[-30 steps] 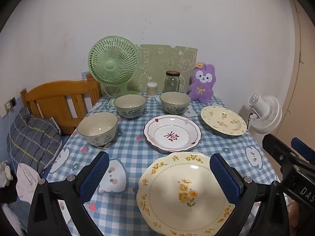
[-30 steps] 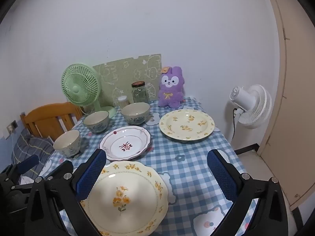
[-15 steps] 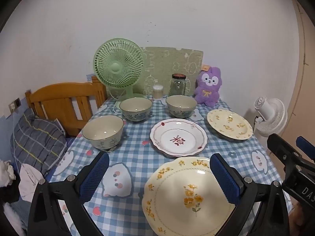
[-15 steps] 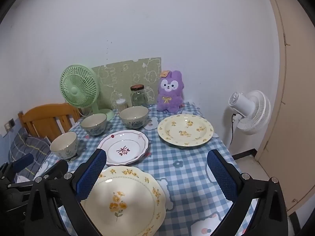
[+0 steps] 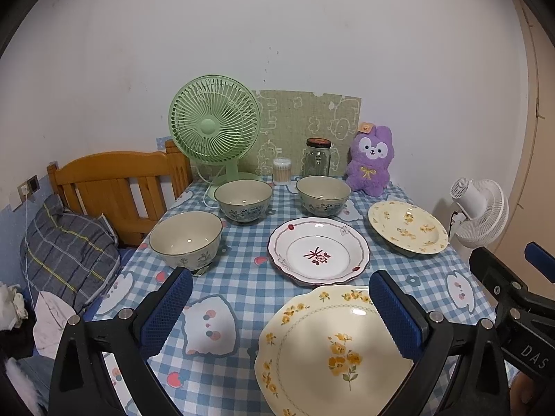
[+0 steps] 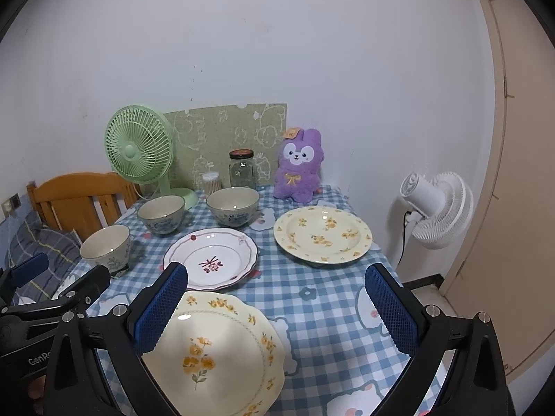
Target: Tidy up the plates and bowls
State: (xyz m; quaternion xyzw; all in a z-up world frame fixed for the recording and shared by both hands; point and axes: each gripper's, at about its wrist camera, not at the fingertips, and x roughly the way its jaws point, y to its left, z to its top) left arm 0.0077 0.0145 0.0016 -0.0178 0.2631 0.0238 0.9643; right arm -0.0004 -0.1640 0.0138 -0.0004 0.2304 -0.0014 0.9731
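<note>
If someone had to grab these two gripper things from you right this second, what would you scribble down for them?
Left gripper: open, empty, above the table's near edge.
Right gripper: open, empty, alongside it.
Three plates, all apart: near yellow-flower plate, red-trimmed white plate mid-table, far yellow-flower plate at right.
Three bowls, all apart: front-left bowl, middle bowl, back bowl.
Done: nothing stacked or grouped.
Left: gather plates and bowls. The near yellow-flower plate looks the likeliest start.
</note>
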